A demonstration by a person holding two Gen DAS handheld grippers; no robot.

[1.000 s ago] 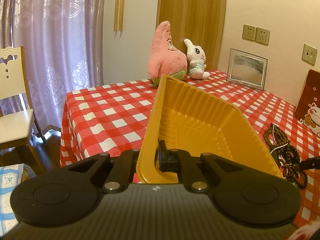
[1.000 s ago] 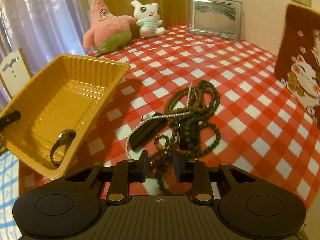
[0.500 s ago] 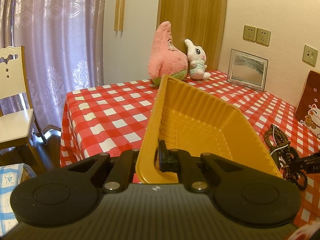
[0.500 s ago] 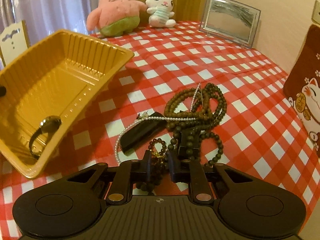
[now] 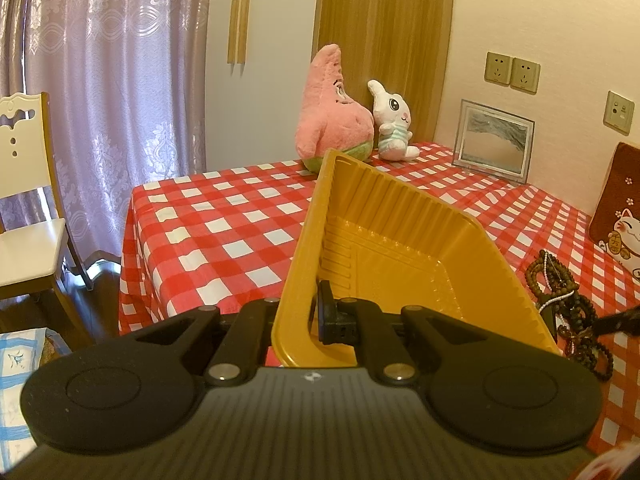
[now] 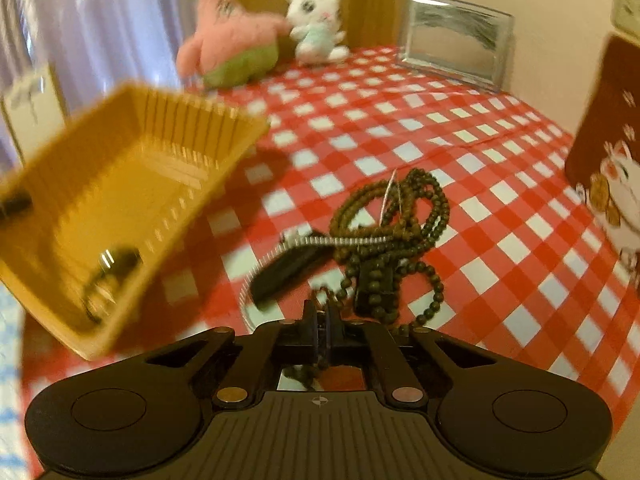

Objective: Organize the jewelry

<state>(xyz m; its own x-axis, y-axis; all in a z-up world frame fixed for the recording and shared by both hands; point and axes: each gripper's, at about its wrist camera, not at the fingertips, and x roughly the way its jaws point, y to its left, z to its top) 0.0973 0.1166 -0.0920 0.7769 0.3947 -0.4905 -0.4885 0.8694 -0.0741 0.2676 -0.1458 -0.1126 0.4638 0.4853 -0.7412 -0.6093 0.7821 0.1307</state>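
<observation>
Right, left gripper (image 5: 312, 316) is clamped tight on the near rim of the yellow tray (image 5: 400, 248), holding it tilted up off the table (image 5: 208, 232) near its front edge. A ring (image 6: 110, 276) lies in the tray's low corner.

Right gripper (image 6: 319, 320) has just been closing; its jaws are now pinched together on a thin strand at the near end of the jewelry pile, probably the small bead bracelet (image 6: 326, 300), though blur makes it hard to be sure.

The pile itself sits on the checked cloth just right of the tray, toward the front edge: dark bead necklaces (image 6: 400, 216), a pearl strand (image 6: 352, 241) and a black oblong piece (image 6: 288, 268), all tangled together.

Open cloth runs behind the pile toward the back edge, where a pink plush star (image 5: 332, 120), a white plush bunny (image 5: 394, 124) and a picture frame (image 5: 494, 140) stand. A cat cushion (image 6: 612, 152) stands at the right edge. A white chair (image 5: 28, 208) is off the left side.
</observation>
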